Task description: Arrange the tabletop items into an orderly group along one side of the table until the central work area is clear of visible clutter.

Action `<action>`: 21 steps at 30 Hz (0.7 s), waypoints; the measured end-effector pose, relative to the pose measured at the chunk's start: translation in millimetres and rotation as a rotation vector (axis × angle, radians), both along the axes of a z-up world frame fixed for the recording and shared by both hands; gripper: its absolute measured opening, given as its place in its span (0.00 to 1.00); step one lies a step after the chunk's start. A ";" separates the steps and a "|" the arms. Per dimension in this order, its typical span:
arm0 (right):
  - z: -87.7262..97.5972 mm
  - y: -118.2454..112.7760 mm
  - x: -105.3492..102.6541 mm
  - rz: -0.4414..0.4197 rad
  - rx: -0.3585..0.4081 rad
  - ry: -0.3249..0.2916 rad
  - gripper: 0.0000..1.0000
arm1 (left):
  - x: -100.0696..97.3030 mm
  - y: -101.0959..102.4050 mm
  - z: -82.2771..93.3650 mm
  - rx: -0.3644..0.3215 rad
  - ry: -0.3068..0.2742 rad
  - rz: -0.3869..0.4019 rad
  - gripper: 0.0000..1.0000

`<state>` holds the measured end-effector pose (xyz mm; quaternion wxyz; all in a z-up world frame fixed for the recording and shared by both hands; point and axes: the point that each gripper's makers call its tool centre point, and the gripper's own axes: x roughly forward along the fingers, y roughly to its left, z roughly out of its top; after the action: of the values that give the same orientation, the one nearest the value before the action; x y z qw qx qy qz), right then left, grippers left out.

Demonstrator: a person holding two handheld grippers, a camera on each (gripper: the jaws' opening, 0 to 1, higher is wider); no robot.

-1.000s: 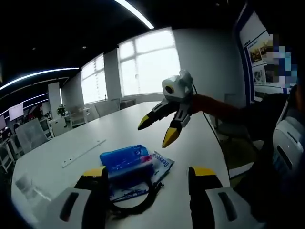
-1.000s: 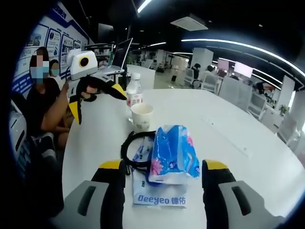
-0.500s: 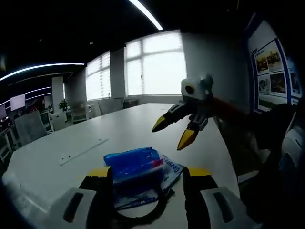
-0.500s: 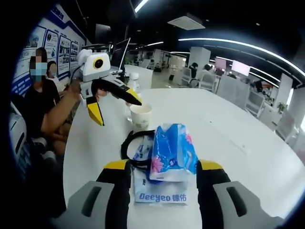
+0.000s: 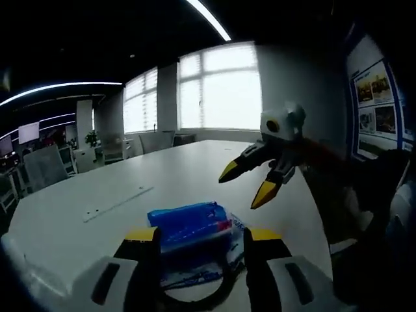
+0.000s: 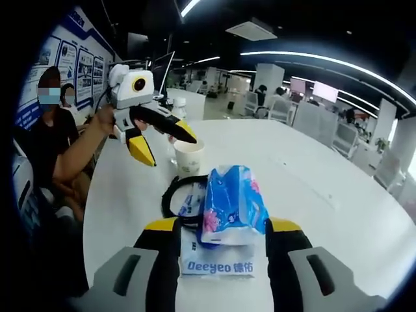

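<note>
A: In the right gripper view the left gripper point(image 6: 159, 138) hangs upper left, jaws spread; the right gripper point(image 6: 221, 229), also spread and grasping nothing, straddles the tissue pack point(image 6: 233, 205) at lower centre.

B: It should probably close squarely mid-pack. Count: one paper cup point(image 6: 189, 156), one bottle point(image 6: 177, 114), one flat packet point(image 6: 218, 264).

A long white table point(image 5: 162, 188) runs toward bright windows point(image 5: 221, 91) at 12 o'clock, with office chairs point(image 5: 39, 175) at 9 o'clock. Ceiling light strips point(image 6: 312, 62) curve overhead at 1 o'clock, and posters point(image 6: 71, 62) line the wall at 10 o'clock.
</note>
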<state>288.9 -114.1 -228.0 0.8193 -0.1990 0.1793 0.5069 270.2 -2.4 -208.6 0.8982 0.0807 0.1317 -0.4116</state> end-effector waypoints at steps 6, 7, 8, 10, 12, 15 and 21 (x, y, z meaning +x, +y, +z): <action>1.5 2.1 0.6 -0.013 0.028 0.002 0.44 | 8.5 -0.2 -2.3 0.023 0.023 0.022 0.50; 1.5 2.3 0.5 -0.013 0.030 0.003 0.42 | 10.0 0.5 -5.3 0.035 0.032 0.029 0.50; 0.9 2.1 0.3 -0.013 0.028 0.006 0.41 | 10.7 1.0 -7.4 0.042 0.037 0.035 0.48; -0.8 2.2 0.1 -0.014 0.028 0.009 0.39 | 13.4 1.4 -8.5 0.039 0.041 0.044 0.45; -2.4 2.3 0.5 -0.020 0.025 0.002 0.38 | 15.1 0.7 -7.6 0.025 0.048 0.052 0.44; -5.3 2.0 0.9 -0.034 0.022 0.002 0.34 | 20.8 1.1 -7.4 0.039 0.052 0.073 0.42; -11.2 3.2 0.4 -0.050 0.023 0.020 0.28 | 31.7 4.4 -12.6 0.102 0.077 0.107 0.42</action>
<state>289.3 -111.0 -239.2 0.8321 -0.1798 0.1865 0.4905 301.9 2.0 -221.2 0.9079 0.1034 0.1909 -0.3586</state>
